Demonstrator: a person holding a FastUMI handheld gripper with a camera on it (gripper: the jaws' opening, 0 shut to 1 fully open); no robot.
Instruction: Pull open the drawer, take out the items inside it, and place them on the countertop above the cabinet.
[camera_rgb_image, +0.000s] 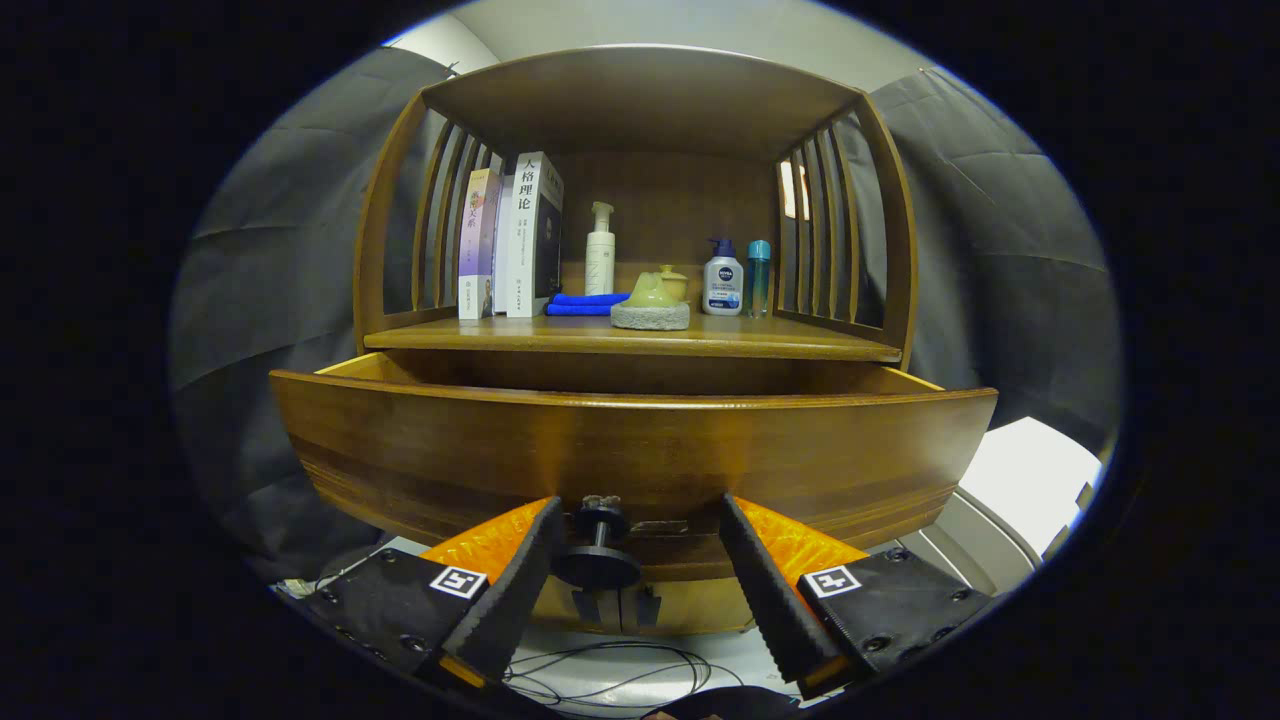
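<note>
The drawer (630, 440) sits pulled out from the wooden cabinet (640, 100), its curved front filling the middle of the frame. Its inside is hidden behind that front panel, so nothing in it can be made out; only a strip of the pale inner side walls shows at the upper corners. A small dark knob (597, 545) juts from the lower centre of the drawer front.

The gripper (635, 570) rests low in the frame with its fingers spread apart. The knob lies between them, nearer the left finger, and neither finger presses on it.

Above the drawer, the countertop (800, 340) forms an open shelf with slatted sides. On it, from left to right: upright books (510, 235) leaning together, a folded blue cloth (585, 303), a white pump bottle (600, 250) behind it, a grey round stone-like base (650, 315) carrying a yellow-green object whose shape is hard to read, a white bottle with a dark pump (723, 278), and a slim teal bottle (759, 275) just beside it.

Dark cloth hangs at both sides. At the bottom, thin cables (610, 675) loop over a pale floor, partly cut off by the fingers.
</note>
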